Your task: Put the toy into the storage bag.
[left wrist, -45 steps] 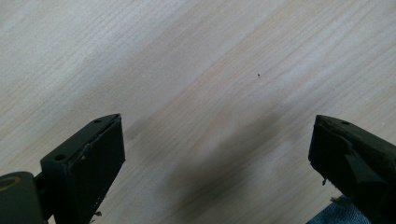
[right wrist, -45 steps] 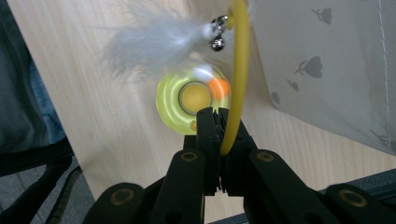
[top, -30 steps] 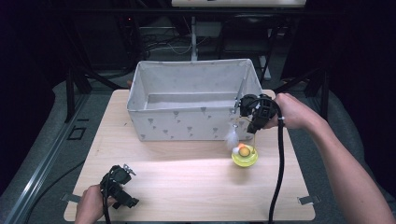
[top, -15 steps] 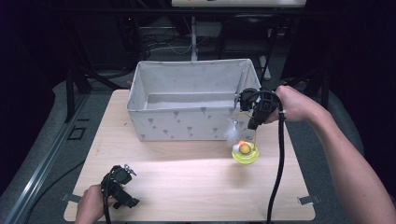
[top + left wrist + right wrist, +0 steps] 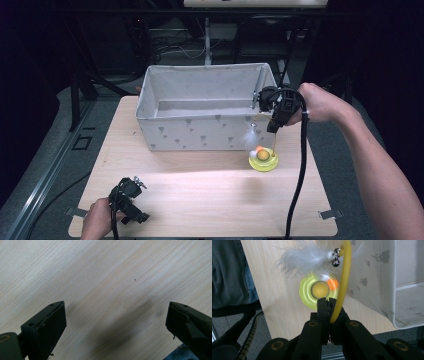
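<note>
Two grippers are present, and only one is engaged. The right gripper (image 5: 274,126), held beside the near right corner of the grey fabric storage bin with a printed pattern (image 5: 200,134), has its jaws clenched on the thin yellow flexible wand of a cat toy (image 5: 342,282). In the right gripper view the wand leaves the pinched jaws and curves away from them in a shallow arc, ending at a tuft of white feathers (image 5: 307,257) with a small metal bell (image 5: 335,262) beside it.

The governing relation: the round yellow-green disc base with an orange ball at its centre (image 5: 263,159) lies on the pale wooden table (image 5: 200,200) directly below the gripper, close against the bin's front wall. The wand's long axis runs steeply from the base up toward the jaws. The bin's open top lies up and to the left of the gripper in the high view — any lift into it would have to carry the base over the rim. I judge the base still on the table or barely off it; the pictures do not settle which.

The left gripper (image 5: 131,199) sits at the near left corner of the table, well apart from the toy, its jaws released and wide over bare wood (image 5: 112,290) — the right hand is plainly the nearer.

Obscured: where the wand joins the base is hidden behind the feathers; the bin's interior floor is partly cut off, contents indeterminate.
</note>
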`<state>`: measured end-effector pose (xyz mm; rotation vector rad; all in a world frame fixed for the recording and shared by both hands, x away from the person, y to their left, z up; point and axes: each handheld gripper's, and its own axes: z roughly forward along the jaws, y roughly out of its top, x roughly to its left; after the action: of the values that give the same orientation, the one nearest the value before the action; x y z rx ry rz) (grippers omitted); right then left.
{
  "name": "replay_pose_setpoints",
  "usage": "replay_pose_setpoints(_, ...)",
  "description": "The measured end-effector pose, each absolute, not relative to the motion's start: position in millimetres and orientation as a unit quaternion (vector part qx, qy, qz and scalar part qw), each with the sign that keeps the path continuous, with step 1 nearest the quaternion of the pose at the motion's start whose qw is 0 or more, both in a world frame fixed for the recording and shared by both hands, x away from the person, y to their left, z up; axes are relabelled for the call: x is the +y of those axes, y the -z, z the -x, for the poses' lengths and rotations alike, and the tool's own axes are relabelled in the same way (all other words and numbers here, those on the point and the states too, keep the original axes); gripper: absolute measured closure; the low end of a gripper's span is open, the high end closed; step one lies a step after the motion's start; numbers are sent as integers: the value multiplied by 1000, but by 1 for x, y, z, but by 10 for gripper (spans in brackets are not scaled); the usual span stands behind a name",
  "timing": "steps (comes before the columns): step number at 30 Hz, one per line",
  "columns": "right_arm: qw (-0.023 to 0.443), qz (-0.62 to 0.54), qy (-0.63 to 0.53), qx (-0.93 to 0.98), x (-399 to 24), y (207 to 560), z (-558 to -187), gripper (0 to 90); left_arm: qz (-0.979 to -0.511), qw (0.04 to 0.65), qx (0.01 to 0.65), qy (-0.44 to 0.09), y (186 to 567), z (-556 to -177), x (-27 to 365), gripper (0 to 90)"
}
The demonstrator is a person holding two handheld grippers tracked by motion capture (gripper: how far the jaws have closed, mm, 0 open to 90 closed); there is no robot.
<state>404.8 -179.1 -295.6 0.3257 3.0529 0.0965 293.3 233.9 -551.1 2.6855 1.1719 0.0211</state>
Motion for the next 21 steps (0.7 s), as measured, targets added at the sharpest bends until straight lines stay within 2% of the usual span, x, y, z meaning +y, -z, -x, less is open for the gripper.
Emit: replay_pose_setpoints(21, 33, -106, -25, 994, -178, 268, -411, 880, -912, 103, 397, -2, 552, -294, 233, 32)
